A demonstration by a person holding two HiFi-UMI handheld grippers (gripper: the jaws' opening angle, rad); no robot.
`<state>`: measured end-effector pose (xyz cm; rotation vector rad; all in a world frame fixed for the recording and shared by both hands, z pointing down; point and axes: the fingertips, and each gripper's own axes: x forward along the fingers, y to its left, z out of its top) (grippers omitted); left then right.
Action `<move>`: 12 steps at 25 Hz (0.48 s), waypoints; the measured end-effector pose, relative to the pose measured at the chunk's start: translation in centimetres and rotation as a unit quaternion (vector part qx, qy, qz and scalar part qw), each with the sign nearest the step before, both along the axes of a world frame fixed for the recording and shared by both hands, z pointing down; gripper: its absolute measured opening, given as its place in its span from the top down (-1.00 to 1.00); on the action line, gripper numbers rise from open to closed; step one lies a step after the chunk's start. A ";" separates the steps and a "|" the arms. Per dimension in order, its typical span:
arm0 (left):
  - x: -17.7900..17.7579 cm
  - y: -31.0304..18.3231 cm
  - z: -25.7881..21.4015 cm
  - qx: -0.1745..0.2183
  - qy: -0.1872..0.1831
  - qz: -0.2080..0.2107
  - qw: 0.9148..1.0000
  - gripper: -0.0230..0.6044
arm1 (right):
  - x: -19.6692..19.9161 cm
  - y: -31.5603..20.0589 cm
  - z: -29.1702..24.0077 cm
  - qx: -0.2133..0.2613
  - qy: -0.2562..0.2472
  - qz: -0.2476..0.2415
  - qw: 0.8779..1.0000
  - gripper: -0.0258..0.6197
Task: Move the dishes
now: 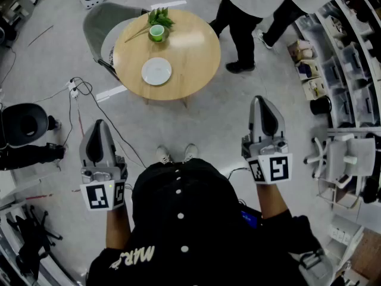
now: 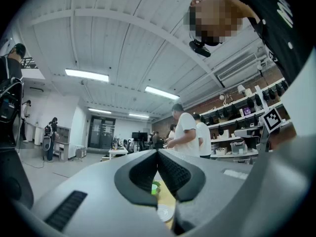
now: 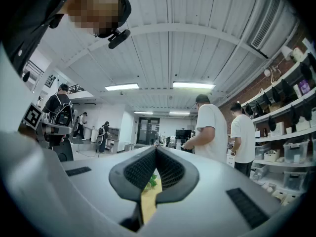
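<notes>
2 dishes on 1 round wooden table: 1 white plate, 1 green cup.
Plate [image 1: 156, 71]: plain white, round, empty, lying flat and right way up close to the near edge of the table [image 1: 193, 55], left of its centre. Cup [image 1: 156, 33]: small, bright green, upright, mouth open to the top, paler inside, standing at the far edge of the same table, up against a leafy green sprig [image 1: 161, 19]. Cup and plate are apart, bare wood between them, with the cup almost straight beyond the plate. Cup contents cannot be made out.
</notes>
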<state>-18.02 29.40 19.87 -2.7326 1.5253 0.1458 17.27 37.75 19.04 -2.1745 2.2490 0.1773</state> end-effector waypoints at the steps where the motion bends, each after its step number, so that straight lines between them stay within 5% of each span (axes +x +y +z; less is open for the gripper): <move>1: -0.1 0.0 0.0 0.006 -0.004 0.002 1.000 0.92 | -0.1 -0.1 0.0 0.001 0.000 -0.001 1.000 0.92; 12: 0.4 -0.2 -0.5 0.024 0.001 0.015 1.000 0.92 | 0.0 -0.7 0.0 0.014 -0.031 -0.011 0.999 0.92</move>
